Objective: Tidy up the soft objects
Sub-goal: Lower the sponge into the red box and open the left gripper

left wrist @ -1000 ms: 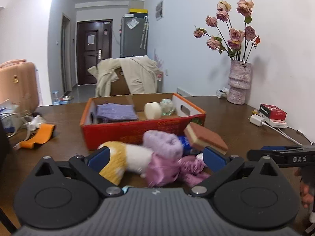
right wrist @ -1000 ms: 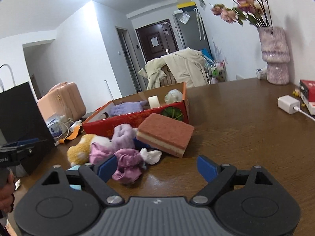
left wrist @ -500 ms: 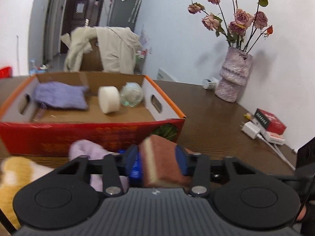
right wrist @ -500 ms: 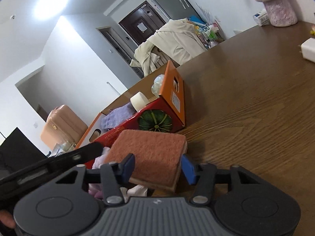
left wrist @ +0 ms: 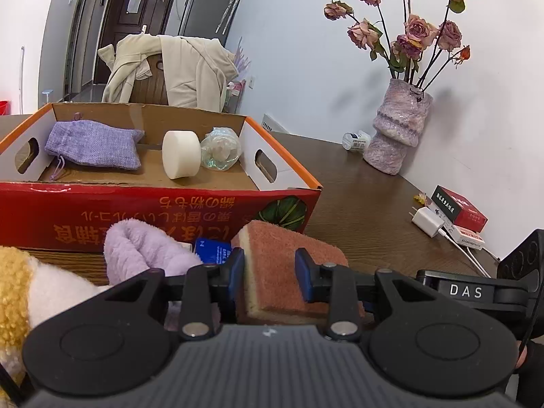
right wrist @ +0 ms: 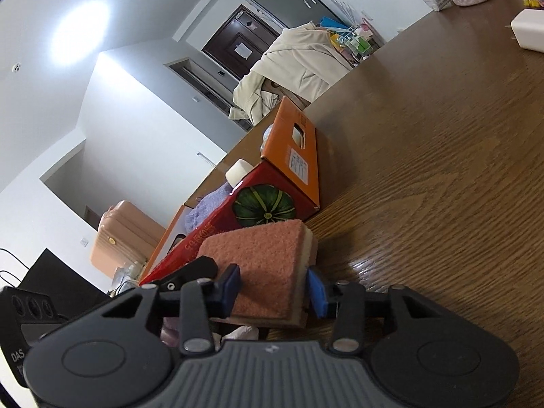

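Note:
A rust-red sponge with a yellow layer (left wrist: pixel 282 261) lies on the brown table just in front of the red and orange cardboard box (left wrist: pixel 136 210). My left gripper (left wrist: pixel 270 272) has the sponge between its blue pads, which press on it while the jaws are closing. In the right wrist view the same sponge (right wrist: pixel 268 265) sits between the pads of my right gripper (right wrist: pixel 273 287), whose jaws are closing too and touch both its sides. Inside the box lie a purple pouch (left wrist: pixel 91 144), a white foam disc (left wrist: pixel 180 154) and a clear plastic ball (left wrist: pixel 221 149).
Left of the sponge lie a lilac fluffy cloth (left wrist: pixel 142 248), a blue packet (left wrist: pixel 214 250) and a yellow-white plush (left wrist: pixel 20 289). A vase of roses (left wrist: pixel 397 136), a white charger (left wrist: pixel 428 221) and a red carton (left wrist: pixel 459 207) stand at the right. A chair with a beige coat (left wrist: pixel 170 68) is behind.
Both grippers came down and forward to the sponge from wide open and narrowed around it, the left from one side and the right, rolled over, from the other.

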The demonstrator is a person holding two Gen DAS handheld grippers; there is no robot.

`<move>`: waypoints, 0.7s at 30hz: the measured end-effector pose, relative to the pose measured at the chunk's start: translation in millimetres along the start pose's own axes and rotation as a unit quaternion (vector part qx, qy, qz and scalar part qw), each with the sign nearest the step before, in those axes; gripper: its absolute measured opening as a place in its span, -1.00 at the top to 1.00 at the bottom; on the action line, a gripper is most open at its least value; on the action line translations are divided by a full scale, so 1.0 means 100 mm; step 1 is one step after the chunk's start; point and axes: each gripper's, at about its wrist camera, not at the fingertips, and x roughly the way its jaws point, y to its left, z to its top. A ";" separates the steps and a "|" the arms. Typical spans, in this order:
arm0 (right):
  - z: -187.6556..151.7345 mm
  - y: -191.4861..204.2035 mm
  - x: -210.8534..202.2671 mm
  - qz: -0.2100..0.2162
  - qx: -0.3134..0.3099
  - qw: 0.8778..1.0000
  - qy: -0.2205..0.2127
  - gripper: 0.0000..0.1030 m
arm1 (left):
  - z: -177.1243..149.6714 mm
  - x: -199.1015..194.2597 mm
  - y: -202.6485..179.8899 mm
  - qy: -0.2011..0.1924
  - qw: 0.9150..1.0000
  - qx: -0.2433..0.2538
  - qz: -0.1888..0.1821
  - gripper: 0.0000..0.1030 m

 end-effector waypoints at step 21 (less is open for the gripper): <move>-0.04 1.26 -0.68 0.050 -0.088 0.992 -0.068 0.48 | 0.29 -1.47 0.35 -0.106 0.990 -0.089 -0.036 0.52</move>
